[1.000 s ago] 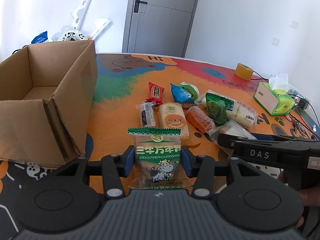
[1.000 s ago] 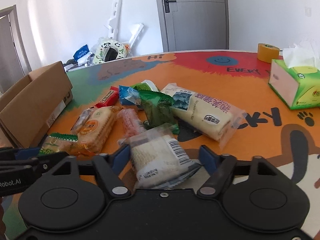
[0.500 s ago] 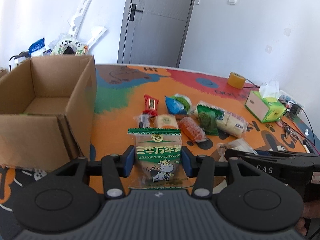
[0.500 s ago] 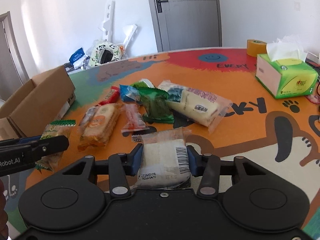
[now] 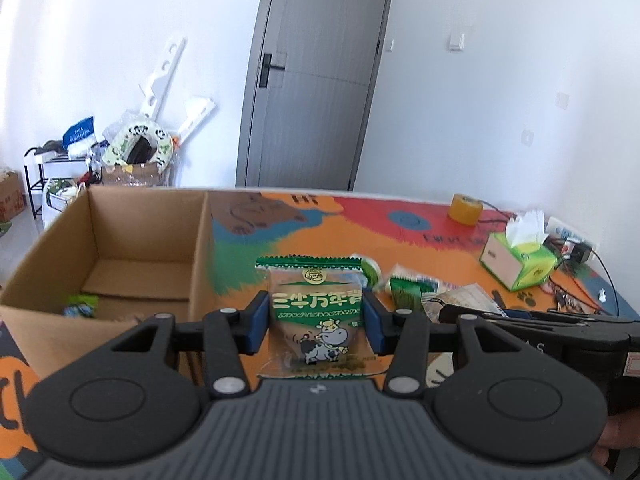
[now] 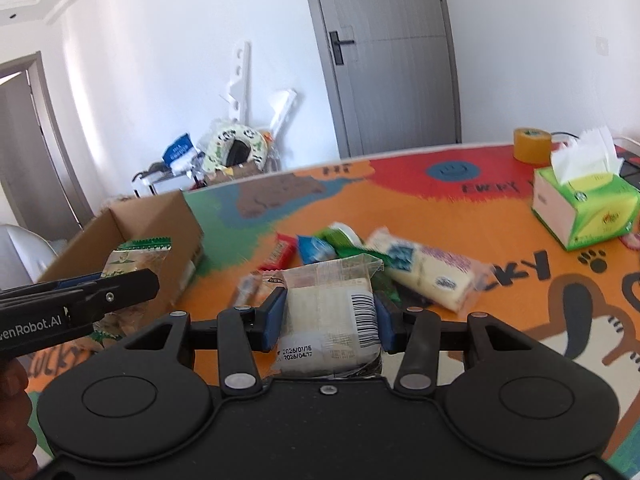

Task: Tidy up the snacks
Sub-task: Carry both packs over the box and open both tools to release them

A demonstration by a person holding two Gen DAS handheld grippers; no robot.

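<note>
White walls [image 5: 100, 40], grey door [image 5: 308, 80], bright daylight.

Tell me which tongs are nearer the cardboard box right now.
Left. The left tongs, shut on the green cow packet, sit beside the cardboard box. The right tongs, gripping the clear barcode packet, are over the snack pile, farther away.

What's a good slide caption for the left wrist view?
Left claw grips a green cow-print snack packet beside the cardboard box.
</note>
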